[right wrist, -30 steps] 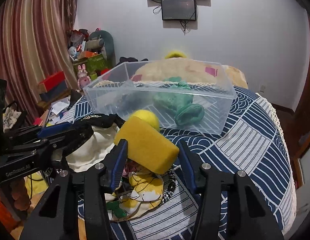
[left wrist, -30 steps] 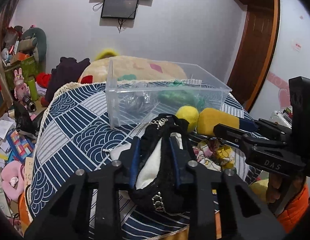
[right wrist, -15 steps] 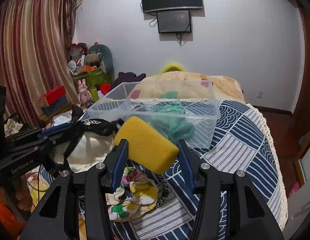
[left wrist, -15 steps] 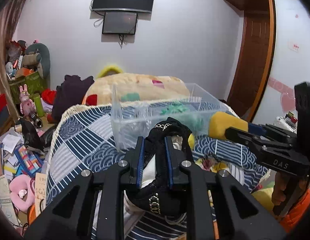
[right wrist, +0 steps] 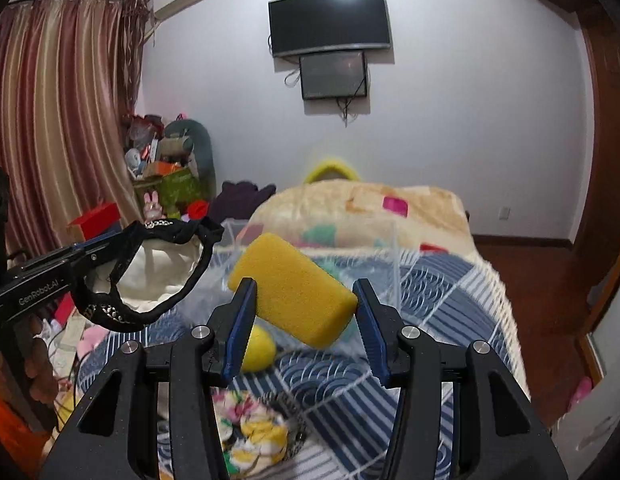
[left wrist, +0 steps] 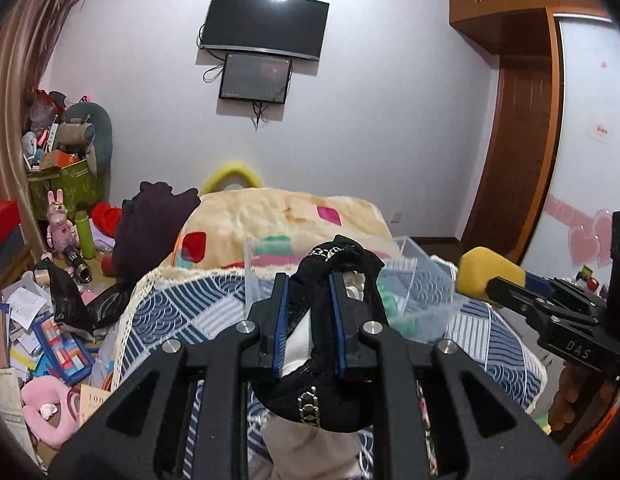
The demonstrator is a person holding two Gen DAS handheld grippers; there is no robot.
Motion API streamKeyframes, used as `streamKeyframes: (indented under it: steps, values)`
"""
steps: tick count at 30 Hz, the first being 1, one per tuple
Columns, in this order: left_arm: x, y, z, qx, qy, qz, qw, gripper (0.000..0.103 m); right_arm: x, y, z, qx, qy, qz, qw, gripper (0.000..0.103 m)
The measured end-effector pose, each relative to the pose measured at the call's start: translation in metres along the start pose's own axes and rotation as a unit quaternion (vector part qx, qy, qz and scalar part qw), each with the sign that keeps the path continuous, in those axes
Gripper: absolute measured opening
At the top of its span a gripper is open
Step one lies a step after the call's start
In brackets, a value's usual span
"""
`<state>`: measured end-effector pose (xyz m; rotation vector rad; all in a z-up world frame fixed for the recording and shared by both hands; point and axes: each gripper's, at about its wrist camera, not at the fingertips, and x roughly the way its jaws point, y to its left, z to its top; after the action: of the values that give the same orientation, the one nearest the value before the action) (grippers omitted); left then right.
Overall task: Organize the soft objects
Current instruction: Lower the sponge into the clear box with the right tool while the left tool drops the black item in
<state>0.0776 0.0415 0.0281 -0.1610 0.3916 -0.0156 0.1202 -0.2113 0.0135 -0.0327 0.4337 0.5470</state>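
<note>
The left claw (left wrist: 309, 320) is squeezed tight on a black and white cloth bag (left wrist: 330, 344), which hangs between its fingers up above the bed. The right claw (right wrist: 304, 320) is pinching a yellow sponge (right wrist: 294, 290) up in the air. Past both claws, the clear box (left wrist: 422, 280) sits on the blue blanket (right wrist: 430, 300), and a yellow ball (right wrist: 260, 348) lies just under the sponge.
</note>
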Motion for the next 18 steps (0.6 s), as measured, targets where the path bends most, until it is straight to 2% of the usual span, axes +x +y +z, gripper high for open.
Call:
streamKeyframes:
  steps: [6, 9, 18]
  values:
    - [0.017, 0.001, 0.017, 0.004, -0.010, 0.014, 0.9998, 0.019, 0.006, -0.003, 0.020, -0.006, -0.020, -0.012, 1.000, 0.046]
    - [0.030, 0.000, 0.020, 0.007, -0.003, 0.024, 0.9997, 0.019, 0.015, -0.004, 0.026, -0.012, -0.021, -0.016, 1.000, 0.046]
    - [0.073, -0.003, 0.016, 0.014, 0.026, 0.040, 0.9988, 0.019, 0.054, -0.004, 0.025, -0.009, 0.015, -0.014, 1.000, 0.046]
